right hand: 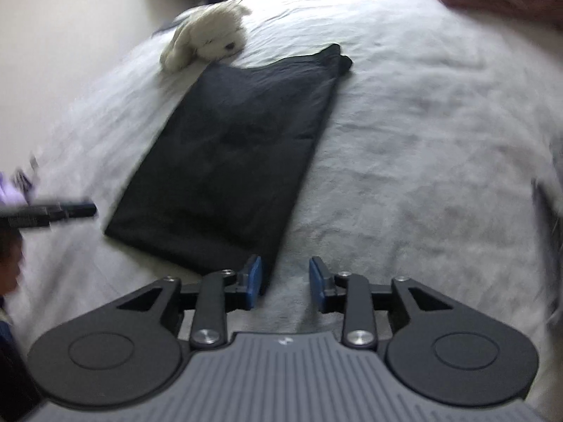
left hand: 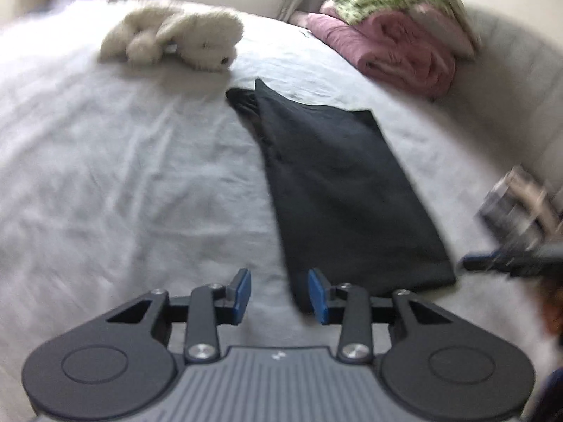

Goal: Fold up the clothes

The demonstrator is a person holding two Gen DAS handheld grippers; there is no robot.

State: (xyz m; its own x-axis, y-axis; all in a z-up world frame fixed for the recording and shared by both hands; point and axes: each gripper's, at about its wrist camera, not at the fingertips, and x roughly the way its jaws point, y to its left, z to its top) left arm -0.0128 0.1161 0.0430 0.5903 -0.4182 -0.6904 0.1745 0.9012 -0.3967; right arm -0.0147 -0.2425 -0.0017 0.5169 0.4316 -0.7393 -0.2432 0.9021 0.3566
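white plush dog [left hand: 176, 35] on grey bedsheet [left hand: 123, 158]

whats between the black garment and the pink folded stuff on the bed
Only bare white bedsheet lies between the black garment and the pink folded pile, shown in the left wrist view.

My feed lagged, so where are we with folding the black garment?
Done: the black garment lies on the bed as a long, narrow folded strip. In hand: nothing; the left gripper and right gripper are open at its near corners. Left: probably folding the strip crosswise.
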